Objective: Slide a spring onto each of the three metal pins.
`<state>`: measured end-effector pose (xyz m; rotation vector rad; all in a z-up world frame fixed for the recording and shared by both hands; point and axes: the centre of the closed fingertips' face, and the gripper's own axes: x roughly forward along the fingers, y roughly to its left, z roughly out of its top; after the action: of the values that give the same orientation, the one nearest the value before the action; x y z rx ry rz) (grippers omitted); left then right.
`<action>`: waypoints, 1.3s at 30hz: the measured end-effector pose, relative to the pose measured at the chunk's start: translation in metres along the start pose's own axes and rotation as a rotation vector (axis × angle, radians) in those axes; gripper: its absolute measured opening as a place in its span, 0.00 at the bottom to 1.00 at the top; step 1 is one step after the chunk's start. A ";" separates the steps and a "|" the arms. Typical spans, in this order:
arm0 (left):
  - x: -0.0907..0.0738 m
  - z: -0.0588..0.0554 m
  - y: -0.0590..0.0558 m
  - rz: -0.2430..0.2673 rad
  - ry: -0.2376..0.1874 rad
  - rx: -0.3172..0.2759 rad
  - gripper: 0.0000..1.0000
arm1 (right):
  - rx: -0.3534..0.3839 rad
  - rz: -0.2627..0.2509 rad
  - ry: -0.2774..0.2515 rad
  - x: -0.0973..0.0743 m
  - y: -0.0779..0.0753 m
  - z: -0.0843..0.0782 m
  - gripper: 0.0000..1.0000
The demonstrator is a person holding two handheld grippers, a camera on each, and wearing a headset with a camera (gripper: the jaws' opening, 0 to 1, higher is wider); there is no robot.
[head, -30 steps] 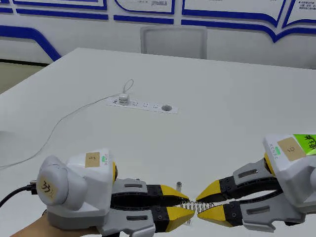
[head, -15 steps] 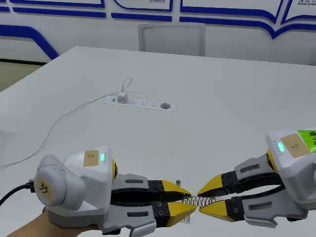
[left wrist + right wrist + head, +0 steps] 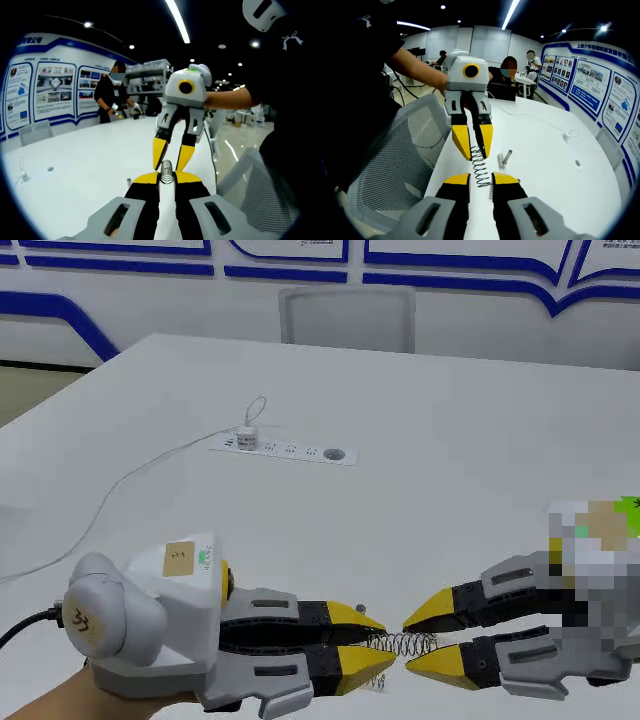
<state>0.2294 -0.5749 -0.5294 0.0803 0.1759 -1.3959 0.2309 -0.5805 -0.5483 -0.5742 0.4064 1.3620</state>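
Note:
A steel coil spring (image 3: 405,644) hangs level just above the white table (image 3: 450,490), spanning the gap between the two grippers. My left gripper (image 3: 385,640) is shut on its left end; in the left gripper view the spring (image 3: 166,171) stands pinched between the yellow tips of that gripper (image 3: 168,177). My right gripper (image 3: 408,645) faces it tip to tip, jaws apart around the spring's other end (image 3: 478,167), which sits between the tips of the right gripper (image 3: 480,179). A short metal pin (image 3: 507,156) lies on the table beside a small loose spring (image 3: 500,161).
A white power strip (image 3: 290,452) with a plugged charger and a thin cable (image 3: 150,475) lies mid-table. A grey chair (image 3: 345,320) stands at the far edge, a mesh chair (image 3: 405,145) by the near side. Other people work at the table's far end (image 3: 509,70).
The right gripper's jaws have spread apart around the spring's end. Both grippers sit a little lower in the picture; the left stays clamped on the spring.

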 end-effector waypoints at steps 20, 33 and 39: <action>0.000 0.003 -0.010 -0.047 0.001 0.009 0.09 | 0.025 0.041 -0.048 -0.007 0.007 0.005 0.11; 0.002 -0.003 -0.010 -0.037 0.027 0.029 0.09 | 0.067 0.055 -0.114 -0.011 0.006 0.020 0.11; 0.001 -0.004 -0.008 -0.025 0.029 0.028 0.09 | 0.088 0.058 -0.140 -0.010 0.007 0.026 0.11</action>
<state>0.2214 -0.5767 -0.5329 0.1222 0.1825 -1.4232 0.2206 -0.5716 -0.5229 -0.3942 0.3695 1.4236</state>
